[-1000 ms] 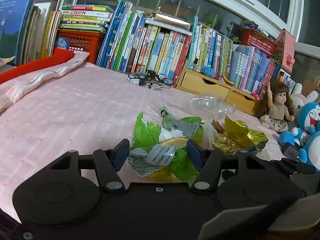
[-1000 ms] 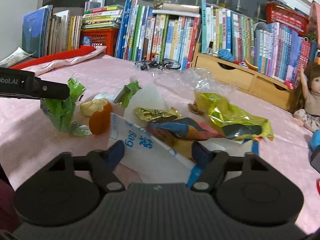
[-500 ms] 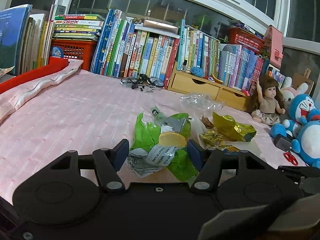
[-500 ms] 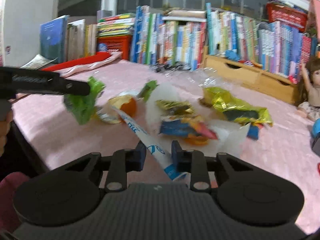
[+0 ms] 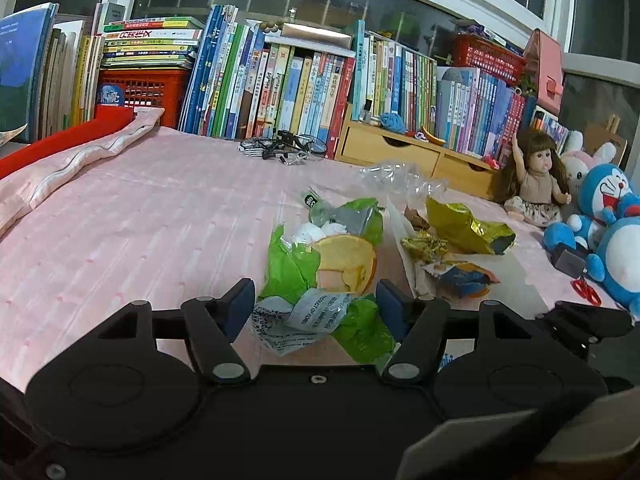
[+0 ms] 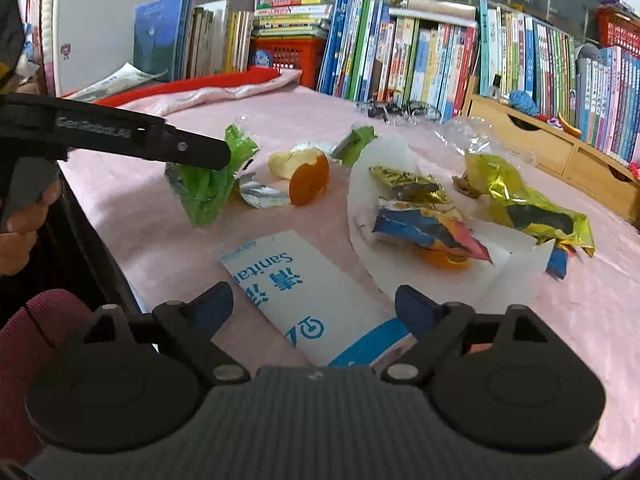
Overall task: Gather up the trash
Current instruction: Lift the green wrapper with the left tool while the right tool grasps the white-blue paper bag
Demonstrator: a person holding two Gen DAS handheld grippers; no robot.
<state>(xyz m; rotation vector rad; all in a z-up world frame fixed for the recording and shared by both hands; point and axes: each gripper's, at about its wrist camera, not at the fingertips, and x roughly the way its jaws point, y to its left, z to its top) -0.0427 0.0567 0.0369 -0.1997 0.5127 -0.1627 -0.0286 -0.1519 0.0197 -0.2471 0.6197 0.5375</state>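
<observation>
— Pink quilted cloth [image 5: 120,220] covered the surface we worked over, with a long row of books [image 5: 280,80] behind it. Where was the trash?

— Gathered round the orange peel [image 6: 308,176]. The green wrapper [image 6: 208,188] lay just beside the peel on its left. The blue snack wrapper [image 6: 420,228] and the yellow foil bag [image 6: 528,204] sat to the peel's right, on a white paper sheet [image 6: 508,264]. The white sanitary bag [image 6: 280,276] lay flat in front of the peel, on the side nearest us.

— Why did we hold the left gripper [image 5: 315,300] so low?

— We had its fingers spread wide with the green wrapper between them. Neither pad pressed the wrapper, so nothing was gripped. We judged that we put it there so one squeeze would take the crumpled end.

— And the right gripper [image 6: 314,302]?

— Its fingers were also apart, on either side of the sanitary bag's near end. The bag lay flat, so we expected the pads would have to catch an edge to lift it.

— Why that bag?

— It looked like the container for everything else. Nothing had gone into it, so we reckoned the collecting had hardly begun.

— Any risk?

— The peel rested against the green wrapper, so lifting the wrapper might have rolled the peel away.
</observation>
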